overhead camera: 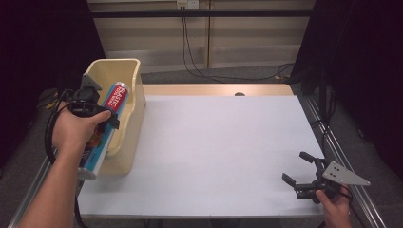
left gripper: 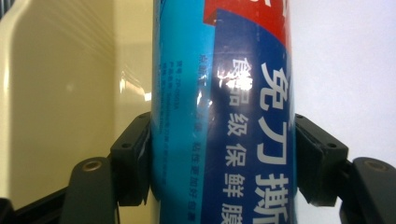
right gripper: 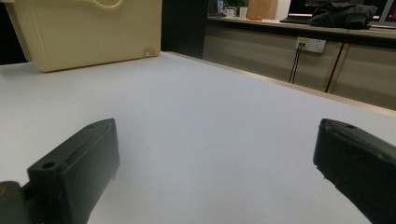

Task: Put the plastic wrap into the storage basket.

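Note:
A long blue and red tube of cling film lies slanted over the cream plastic bin at the table's left edge, its near end sticking out past the bin's front. My left gripper is shut on the tube's middle. In the left gripper view both black pads press the tube from either side, with the bin's wall behind it. My right gripper rests near the table's front right corner, open with nothing between its jaws. In the right gripper view, the right gripper points across the white top.
The white tabletop stretches between the two hands. The cream bin stands far off in the right gripper view. Cables hang down the wall panels behind the table, and dark curtains flank both sides.

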The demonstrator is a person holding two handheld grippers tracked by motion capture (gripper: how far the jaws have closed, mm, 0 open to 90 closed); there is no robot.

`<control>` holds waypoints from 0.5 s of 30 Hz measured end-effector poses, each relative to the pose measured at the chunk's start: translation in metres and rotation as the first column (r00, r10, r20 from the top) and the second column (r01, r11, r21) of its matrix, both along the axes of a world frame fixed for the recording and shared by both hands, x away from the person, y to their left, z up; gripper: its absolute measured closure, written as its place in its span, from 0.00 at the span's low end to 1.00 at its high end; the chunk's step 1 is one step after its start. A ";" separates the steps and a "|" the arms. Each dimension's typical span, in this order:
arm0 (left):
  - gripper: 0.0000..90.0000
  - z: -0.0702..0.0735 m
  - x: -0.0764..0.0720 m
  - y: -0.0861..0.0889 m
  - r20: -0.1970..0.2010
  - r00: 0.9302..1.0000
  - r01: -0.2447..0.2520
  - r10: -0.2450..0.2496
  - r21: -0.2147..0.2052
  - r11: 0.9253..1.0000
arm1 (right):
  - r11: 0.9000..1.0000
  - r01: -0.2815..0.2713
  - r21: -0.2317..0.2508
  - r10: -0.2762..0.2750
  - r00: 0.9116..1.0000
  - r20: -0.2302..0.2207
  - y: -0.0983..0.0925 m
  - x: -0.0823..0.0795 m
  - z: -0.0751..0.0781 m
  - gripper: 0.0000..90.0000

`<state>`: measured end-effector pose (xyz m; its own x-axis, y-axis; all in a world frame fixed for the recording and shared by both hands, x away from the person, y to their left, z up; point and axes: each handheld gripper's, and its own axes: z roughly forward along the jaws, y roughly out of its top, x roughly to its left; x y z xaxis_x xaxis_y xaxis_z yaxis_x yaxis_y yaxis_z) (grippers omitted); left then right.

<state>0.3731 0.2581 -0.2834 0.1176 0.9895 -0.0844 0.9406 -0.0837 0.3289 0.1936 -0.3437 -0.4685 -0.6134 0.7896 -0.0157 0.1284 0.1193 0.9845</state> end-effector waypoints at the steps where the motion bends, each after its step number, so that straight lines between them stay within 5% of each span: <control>1: 0.36 -0.001 0.002 0.000 -0.005 1.000 0.002 -0.002 -0.007 1.000 | 1.000 0.000 -0.001 0.000 1.000 0.000 0.000 0.000 0.000 0.00; 15: 0.35 -0.003 0.008 -0.004 -0.044 0.999 -0.012 0.012 -0.008 1.000 | 1.000 0.000 0.001 0.000 1.000 0.000 -0.001 0.000 0.000 0.00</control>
